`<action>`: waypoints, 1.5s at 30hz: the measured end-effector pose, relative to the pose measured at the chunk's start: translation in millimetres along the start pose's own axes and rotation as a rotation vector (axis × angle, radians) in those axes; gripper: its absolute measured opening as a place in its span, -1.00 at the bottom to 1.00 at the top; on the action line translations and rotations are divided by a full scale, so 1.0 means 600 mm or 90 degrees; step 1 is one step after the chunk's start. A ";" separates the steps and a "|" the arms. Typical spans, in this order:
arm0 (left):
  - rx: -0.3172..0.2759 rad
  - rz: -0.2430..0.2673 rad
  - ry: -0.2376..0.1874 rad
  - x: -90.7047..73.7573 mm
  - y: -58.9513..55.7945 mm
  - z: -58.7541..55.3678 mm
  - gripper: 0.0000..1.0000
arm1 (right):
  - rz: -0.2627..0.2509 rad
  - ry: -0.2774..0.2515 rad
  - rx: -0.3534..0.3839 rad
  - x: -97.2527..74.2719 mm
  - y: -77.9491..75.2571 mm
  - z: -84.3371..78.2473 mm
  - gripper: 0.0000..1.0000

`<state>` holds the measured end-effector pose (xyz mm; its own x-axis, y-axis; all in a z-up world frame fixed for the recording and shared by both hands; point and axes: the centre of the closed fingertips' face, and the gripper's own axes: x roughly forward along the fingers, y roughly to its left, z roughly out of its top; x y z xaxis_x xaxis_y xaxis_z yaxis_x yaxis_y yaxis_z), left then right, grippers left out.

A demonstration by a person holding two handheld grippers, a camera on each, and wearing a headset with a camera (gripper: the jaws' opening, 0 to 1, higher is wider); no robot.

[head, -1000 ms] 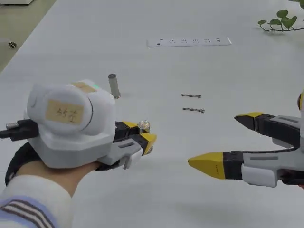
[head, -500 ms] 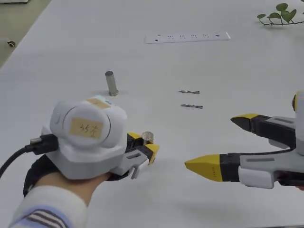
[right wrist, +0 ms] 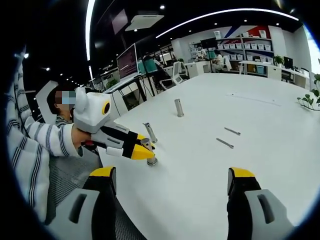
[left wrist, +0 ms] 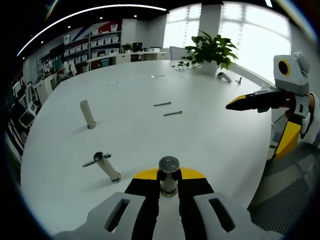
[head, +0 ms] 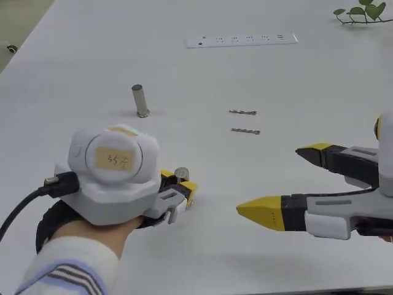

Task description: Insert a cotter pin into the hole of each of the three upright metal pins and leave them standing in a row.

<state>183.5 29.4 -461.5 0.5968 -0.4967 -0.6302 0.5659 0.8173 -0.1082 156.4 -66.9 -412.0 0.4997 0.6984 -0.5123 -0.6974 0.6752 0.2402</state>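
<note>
My left gripper [head: 180, 180] is shut on a short metal pin [head: 182, 174], which stands upright on the white table; in the left gripper view the pin [left wrist: 168, 175] sits between the jaws. Just left of it stands a second pin [left wrist: 106, 166] with a cotter pin through its top. A third bare pin [head: 139, 100] stands farther back. Two loose cotter pins [head: 242, 112] [head: 245, 131] lie mid-table. My right gripper [head: 271, 180] hovers open at the right, with nothing between its jaws, well apart from the held pin [right wrist: 148, 150].
A white power strip [head: 241, 40] lies at the far side of the table [head: 295, 86]. A potted plant [head: 362, 12] stands at the far right corner. Open table surface lies between the grippers and the loose cotter pins.
My left gripper has moved a little towards me with the pin still in its jaws. The right gripper has barely moved and stays open.
</note>
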 end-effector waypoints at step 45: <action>-0.031 0.001 0.014 -0.002 -0.005 -0.007 -0.76 | 0.013 0.011 -0.007 0.006 0.009 -0.004 0.79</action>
<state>178.8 29.0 -463.9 0.5845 -0.4888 -0.6477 0.5360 0.8318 -0.1441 153.0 -61.3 -414.3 0.4768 0.7077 -0.5214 -0.7126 0.6585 0.2420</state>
